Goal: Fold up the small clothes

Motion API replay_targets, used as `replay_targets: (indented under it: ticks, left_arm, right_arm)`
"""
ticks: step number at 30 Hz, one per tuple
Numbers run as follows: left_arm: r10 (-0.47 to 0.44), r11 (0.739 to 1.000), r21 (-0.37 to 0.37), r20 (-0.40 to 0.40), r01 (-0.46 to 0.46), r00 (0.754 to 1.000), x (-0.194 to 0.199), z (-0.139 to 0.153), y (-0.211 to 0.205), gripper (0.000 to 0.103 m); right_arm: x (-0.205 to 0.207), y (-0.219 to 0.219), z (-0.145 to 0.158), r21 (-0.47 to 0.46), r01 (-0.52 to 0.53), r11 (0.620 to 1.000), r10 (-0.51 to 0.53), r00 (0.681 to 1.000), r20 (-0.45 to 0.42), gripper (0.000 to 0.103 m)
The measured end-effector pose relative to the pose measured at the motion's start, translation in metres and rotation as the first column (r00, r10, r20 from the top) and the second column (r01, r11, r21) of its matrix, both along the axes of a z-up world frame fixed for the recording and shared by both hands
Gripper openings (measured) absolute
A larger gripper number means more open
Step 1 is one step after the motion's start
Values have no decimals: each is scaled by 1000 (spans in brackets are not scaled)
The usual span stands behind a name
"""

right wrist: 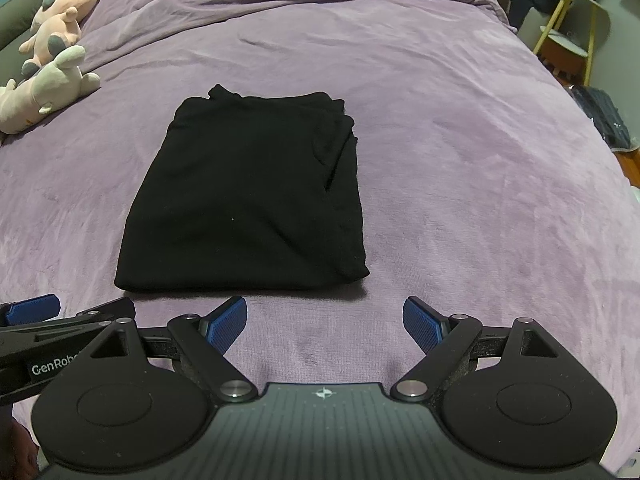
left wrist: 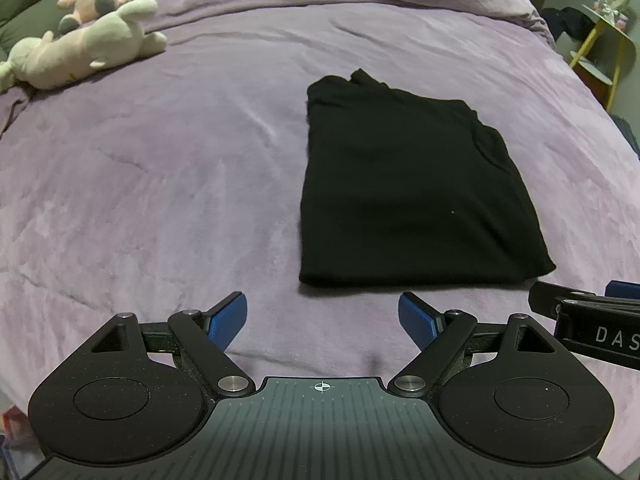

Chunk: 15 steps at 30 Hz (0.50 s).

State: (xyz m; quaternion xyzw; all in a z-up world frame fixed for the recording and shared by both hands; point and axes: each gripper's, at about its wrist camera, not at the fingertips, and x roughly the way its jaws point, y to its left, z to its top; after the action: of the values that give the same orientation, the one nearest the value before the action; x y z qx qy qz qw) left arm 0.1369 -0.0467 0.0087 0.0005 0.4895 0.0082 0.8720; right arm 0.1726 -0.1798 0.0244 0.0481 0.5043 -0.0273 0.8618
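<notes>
Two grippers hang over the near edge of the bed, side by side. The left gripper has its jaws wide apart, with nothing between them. The right gripper is the same: jaws apart and empty. They are near the cloth but do not touch it.

Just past them lies one black garment. It sits flat on the purple blanket in the middle of the bed, folded into a neat block. Its far end looks a bit bumpy. I think the fold is done, or close to done, and that is why both grippers have let go.

Farther away, near the left edge of the bed, lie two soft toys, one behind the other. They are well apart from the cloth. Past the far right corner stands one small yellow shelf.
</notes>
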Motion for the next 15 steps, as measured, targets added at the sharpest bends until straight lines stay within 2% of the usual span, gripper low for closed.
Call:
replay_targets:
  ticks: [15]
  left_arm:
    - [-12,1000,7,6,12,1000,0,1,-2,88]
  right_arm:
    - [1,2,0,-5,4,1000,-4,1000,0,86]
